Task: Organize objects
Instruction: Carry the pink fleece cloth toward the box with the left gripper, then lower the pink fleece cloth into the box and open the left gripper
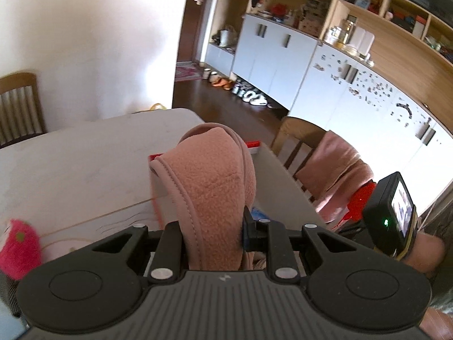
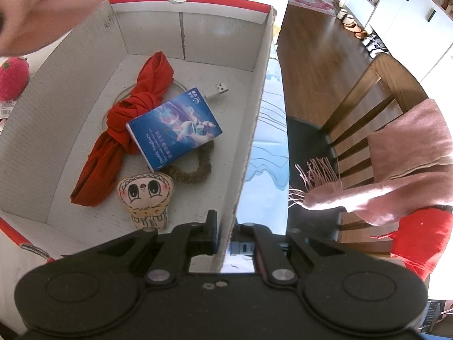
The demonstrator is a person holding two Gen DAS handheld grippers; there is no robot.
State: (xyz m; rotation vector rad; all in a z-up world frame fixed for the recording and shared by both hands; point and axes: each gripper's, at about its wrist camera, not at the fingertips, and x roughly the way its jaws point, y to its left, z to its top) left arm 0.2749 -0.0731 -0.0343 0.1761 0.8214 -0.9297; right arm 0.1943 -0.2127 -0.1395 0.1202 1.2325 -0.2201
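My left gripper is shut on a pink fleece band, which stands up between its fingers above the table, in front of the box. The white cardboard box with a red rim stands open on the table. My right gripper is shut on the box's near right wall. Inside lie a red knotted cloth, a blue booklet, a USB cable, a brown scrunchie and a small cartoon plush. A blurred pink shape hangs over the box's far left corner.
A bright pink plush lies on the white table, left of the box. To the right stands a wooden chair draped with a pink fringed scarf. Another chair stands at the far left. White cabinets line the far wall.
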